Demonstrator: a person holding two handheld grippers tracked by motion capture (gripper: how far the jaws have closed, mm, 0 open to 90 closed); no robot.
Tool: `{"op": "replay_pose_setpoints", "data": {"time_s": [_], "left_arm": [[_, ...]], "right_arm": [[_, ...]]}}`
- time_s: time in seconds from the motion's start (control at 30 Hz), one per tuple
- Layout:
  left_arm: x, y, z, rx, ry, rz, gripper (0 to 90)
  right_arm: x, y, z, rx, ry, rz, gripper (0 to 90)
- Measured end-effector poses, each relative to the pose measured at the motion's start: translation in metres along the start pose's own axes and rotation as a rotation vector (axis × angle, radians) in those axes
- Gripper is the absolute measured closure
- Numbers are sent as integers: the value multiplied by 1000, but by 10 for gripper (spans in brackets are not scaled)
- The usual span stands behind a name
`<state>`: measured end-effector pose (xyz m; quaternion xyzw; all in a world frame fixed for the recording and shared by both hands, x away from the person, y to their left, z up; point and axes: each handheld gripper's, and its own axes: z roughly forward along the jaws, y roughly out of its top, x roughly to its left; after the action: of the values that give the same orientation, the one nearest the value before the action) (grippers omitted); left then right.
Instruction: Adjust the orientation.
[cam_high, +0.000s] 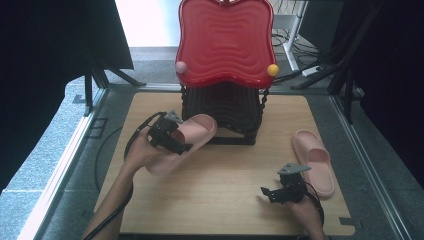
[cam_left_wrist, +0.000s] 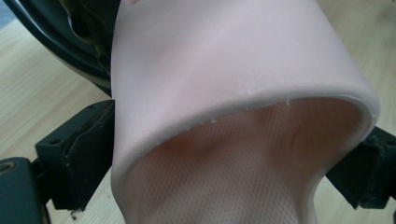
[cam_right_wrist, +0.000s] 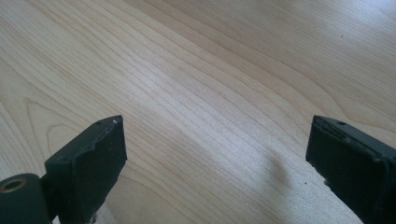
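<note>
Light wood-grain tabletop (cam_high: 215, 200) carries everything; straight pale grain runs under the right gripper's jaws in its own view.

Red tray-like panel (cam_high: 226, 42), glossy with concentric wavy ridges and a scalloped outline, stands tilted at the far edge on a black ribbed stand (cam_high: 225, 112). One pink ball (cam_high: 180, 67) sits at its lower left corner, one yellow ball (cam_high: 272, 70) at its lower right.

Held pink slipper (cam_high: 182, 142): slide type, soft matte foam, pale pink, broad smooth strap over an open toe. In the left gripper view the footbed under the strap shows a fine dotted texture, and small crumbs of foam line the strap edge. Left gripper (cam_high: 167, 135) is clamped across this slipper at the strap, one black jaw on each side, strap bowed between them. The slipper is lifted clear of the wood, its far end just in front of the stand.

Second pink slipper (cam_high: 314, 161): same make, flat on the table, sole down, just beyond and to the outer side of the right gripper (cam_high: 282, 190).

Right gripper: jaws wide apart, nothing between them, low over bare wood, well apart from the left gripper.
</note>
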<state>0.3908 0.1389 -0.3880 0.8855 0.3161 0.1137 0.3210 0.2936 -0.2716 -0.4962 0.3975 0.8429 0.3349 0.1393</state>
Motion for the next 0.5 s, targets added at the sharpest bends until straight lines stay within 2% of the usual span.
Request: {"op": "replay_pose_setpoints", "data": {"time_s": [0.07,0.1,0.27,0.5], "left_arm": [[-5,3,3,-18,33,-24,58],[-6,5,4,-24,43,-27,58],[-14,12,12,-62,93,-95,59],[-30,25,23,-100,178,-141,59]], "right_arm": [[0,0,0,-1,2,0,54],[0,0,0,-1,2,-1,55],[0,0,-1,-3,1,-1,55],[0,0,-1,-5,0,1,56]]}}
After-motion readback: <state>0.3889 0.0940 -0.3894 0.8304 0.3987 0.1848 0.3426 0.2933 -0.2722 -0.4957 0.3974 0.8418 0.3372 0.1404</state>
